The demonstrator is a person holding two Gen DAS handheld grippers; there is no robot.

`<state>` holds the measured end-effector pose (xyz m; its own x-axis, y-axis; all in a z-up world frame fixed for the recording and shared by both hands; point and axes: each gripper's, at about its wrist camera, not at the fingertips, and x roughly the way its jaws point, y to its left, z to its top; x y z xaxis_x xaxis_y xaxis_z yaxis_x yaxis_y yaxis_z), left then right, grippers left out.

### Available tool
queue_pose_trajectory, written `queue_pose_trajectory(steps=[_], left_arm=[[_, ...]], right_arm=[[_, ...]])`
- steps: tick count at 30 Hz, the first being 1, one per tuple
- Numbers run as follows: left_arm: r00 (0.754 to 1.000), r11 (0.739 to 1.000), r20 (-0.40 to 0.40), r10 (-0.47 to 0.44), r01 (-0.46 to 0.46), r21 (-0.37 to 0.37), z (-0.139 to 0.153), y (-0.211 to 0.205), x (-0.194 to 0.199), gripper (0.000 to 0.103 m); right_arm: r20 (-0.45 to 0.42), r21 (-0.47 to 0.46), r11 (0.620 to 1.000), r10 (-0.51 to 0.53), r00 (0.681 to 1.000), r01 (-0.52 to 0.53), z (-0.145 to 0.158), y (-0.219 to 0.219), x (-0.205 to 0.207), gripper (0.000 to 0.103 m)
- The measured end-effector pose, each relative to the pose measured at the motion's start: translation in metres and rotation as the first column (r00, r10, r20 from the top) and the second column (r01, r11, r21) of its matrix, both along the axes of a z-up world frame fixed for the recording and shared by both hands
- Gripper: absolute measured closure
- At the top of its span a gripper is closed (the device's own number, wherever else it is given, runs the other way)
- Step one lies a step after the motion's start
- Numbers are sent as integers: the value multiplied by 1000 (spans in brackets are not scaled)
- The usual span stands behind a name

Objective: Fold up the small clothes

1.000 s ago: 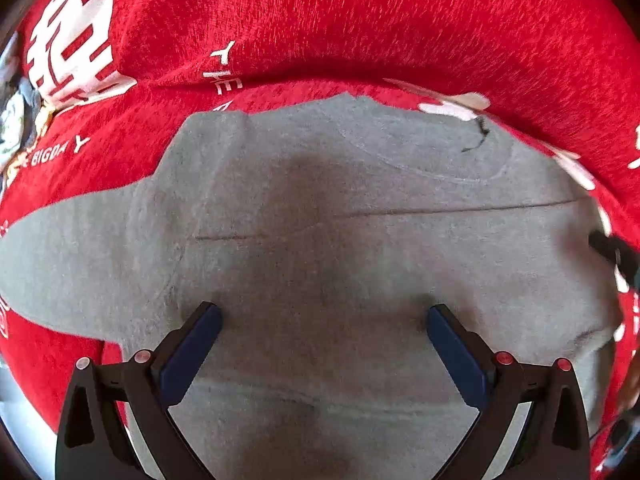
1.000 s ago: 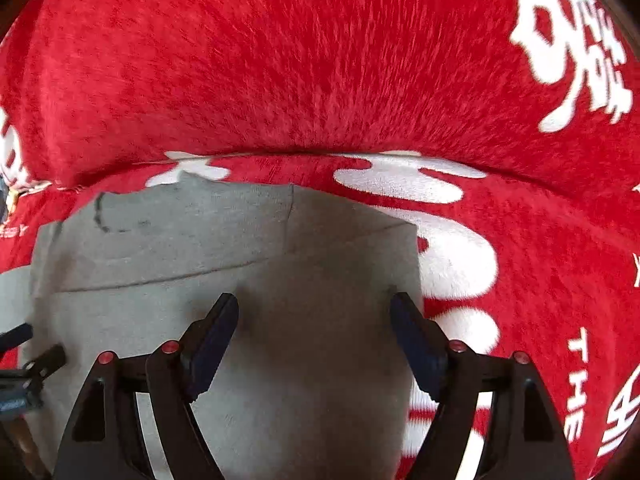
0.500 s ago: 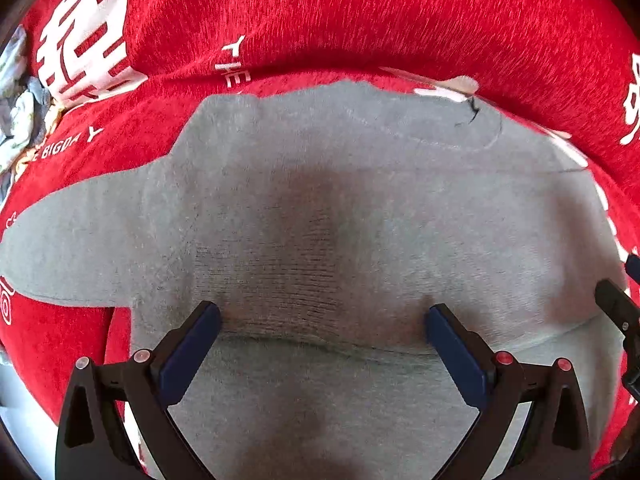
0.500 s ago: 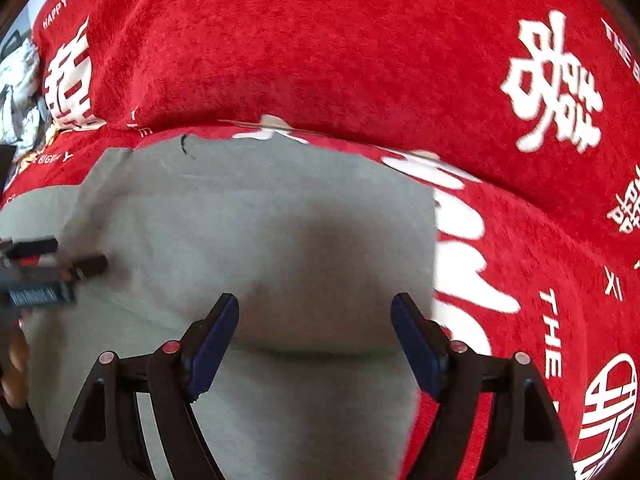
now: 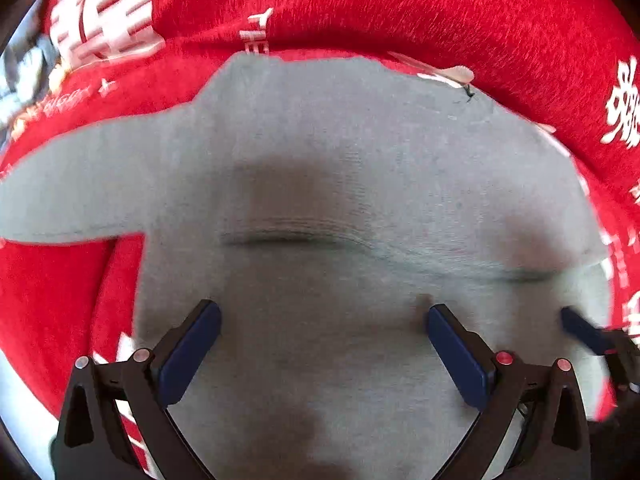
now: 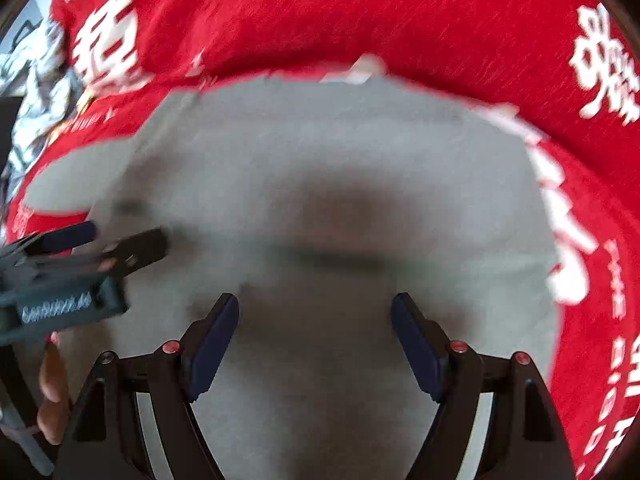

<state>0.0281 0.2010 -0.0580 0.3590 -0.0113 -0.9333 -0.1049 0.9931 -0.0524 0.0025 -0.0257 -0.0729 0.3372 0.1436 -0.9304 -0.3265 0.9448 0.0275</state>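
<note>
Both grippers hang over a grey top (image 5: 340, 184) spread on a red blanket (image 5: 400, 12). Left gripper (image 5: 323, 332) has its fingers wide apart, holding nothing; right gripper (image 6: 315, 322) likewise. One sleeve (image 5: 80, 184) sticks out left.

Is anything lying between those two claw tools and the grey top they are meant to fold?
Nothing visible. The left gripper and right gripper both hang open directly over the grey knit top, which lies on the red blanket.
</note>
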Motion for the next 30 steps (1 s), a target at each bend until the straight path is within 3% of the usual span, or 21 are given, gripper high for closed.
queue_pose_trajectory(steps=[2, 6, 12, 19, 23, 25, 27, 30], left_arm=[[1000, 1000, 0, -2, 2, 15, -1, -4, -2, 0], [999, 1000, -26, 29, -29, 9, -1, -3, 1, 0], [999, 1000, -30, 24, -24, 10, -3, 0, 1, 0], [1000, 1000, -26, -15, 16, 15, 1, 2, -5, 0], [999, 999, 5, 47, -47, -5, 9, 25, -20, 0], [997, 997, 3, 77, -77, -25, 7, 36, -25, 0], [998, 997, -6, 68, -68, -47, 1, 43, -28, 0], [998, 998, 22, 67, -67, 3, 2, 46, -30, 1]], right_arm=[[49, -46, 999, 9, 999, -7, 1, 7, -11, 19], [1, -17, 993, -117, 993, 117, 1, 1, -9, 16], [12, -36, 986, -161, 987, 162, -1, 5, -11, 12], [22, -41, 986, -158, 987, 159, -1, 8, -15, 12], [-48, -37, 991, -129, 990, 128, 8, 12, -13, 12], [-32, 9, 993, -119, 992, 120, 15, 14, -11, 12], [-1, -6, 994, -109, 994, 109, 21, 23, -3, 12], [25, -19, 997, -78, 997, 79, 28, 38, 14, 12]])
